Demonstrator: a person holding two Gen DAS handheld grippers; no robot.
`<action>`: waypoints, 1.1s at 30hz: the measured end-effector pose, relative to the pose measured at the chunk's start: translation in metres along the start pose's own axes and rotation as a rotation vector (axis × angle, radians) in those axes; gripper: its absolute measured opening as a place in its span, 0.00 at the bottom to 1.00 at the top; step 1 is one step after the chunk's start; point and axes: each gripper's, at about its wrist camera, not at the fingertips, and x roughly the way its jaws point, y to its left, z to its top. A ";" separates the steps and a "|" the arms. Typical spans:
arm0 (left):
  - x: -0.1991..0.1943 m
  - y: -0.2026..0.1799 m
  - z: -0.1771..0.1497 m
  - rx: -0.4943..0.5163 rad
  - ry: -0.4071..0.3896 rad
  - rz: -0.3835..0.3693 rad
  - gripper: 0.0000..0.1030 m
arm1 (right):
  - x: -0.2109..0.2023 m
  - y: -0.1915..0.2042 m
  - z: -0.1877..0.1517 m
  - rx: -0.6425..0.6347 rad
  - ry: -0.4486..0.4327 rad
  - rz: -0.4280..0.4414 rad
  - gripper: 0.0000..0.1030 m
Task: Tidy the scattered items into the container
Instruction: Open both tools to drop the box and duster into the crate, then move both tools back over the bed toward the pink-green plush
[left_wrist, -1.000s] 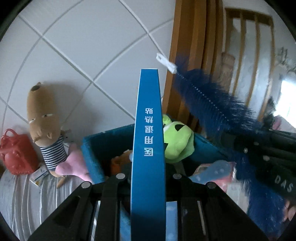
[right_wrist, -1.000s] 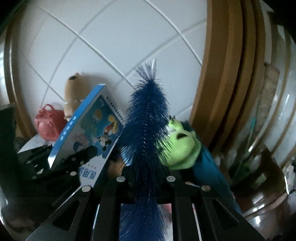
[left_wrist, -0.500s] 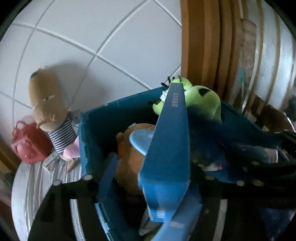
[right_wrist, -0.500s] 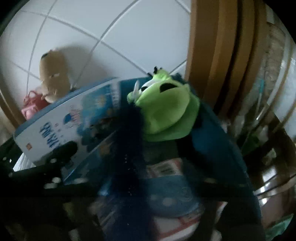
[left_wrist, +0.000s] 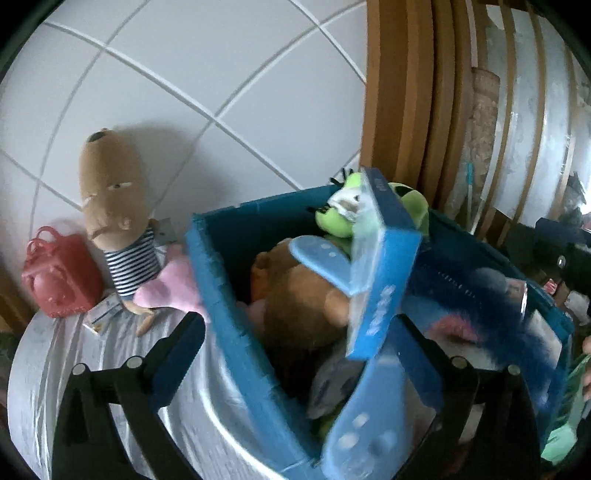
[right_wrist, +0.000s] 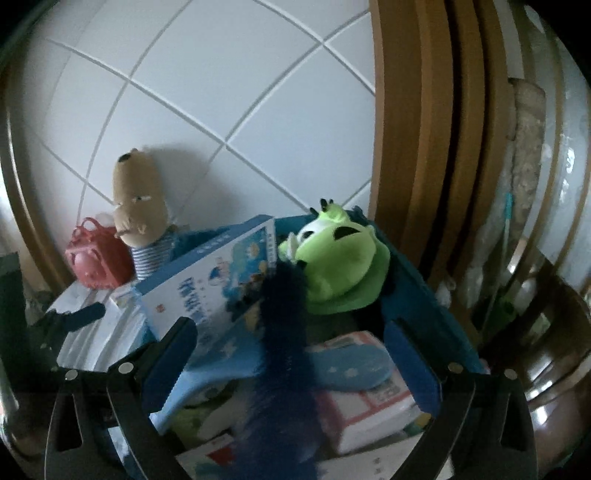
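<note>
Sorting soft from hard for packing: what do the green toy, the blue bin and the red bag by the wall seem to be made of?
green toy: plush fabric, matte and fuzzy, with soft folds.
blue bin: probably corrugated plastic or card; thin stiff walls, ridged cut edge.
red bag: likely moulded plastic or silicone; slightly glossy, rounded embossed surface, stiff handle loops.

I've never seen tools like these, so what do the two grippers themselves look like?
Both look alike. The left gripper and right gripper each have a black angular frame with cut-out openings and small silver bolt heads, carrying two fingers faced with blue pads. No cables or sleeves show.
</note>
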 end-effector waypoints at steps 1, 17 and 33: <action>-0.004 0.008 -0.004 -0.008 -0.005 0.005 0.98 | -0.001 0.006 -0.002 0.001 -0.005 0.005 1.00; -0.020 0.244 -0.080 -0.057 0.046 0.095 0.98 | -0.030 0.245 -0.016 -0.056 -0.105 0.172 1.00; 0.107 0.392 -0.109 -0.175 0.180 0.170 0.85 | 0.225 0.359 -0.035 -0.226 0.207 0.133 0.99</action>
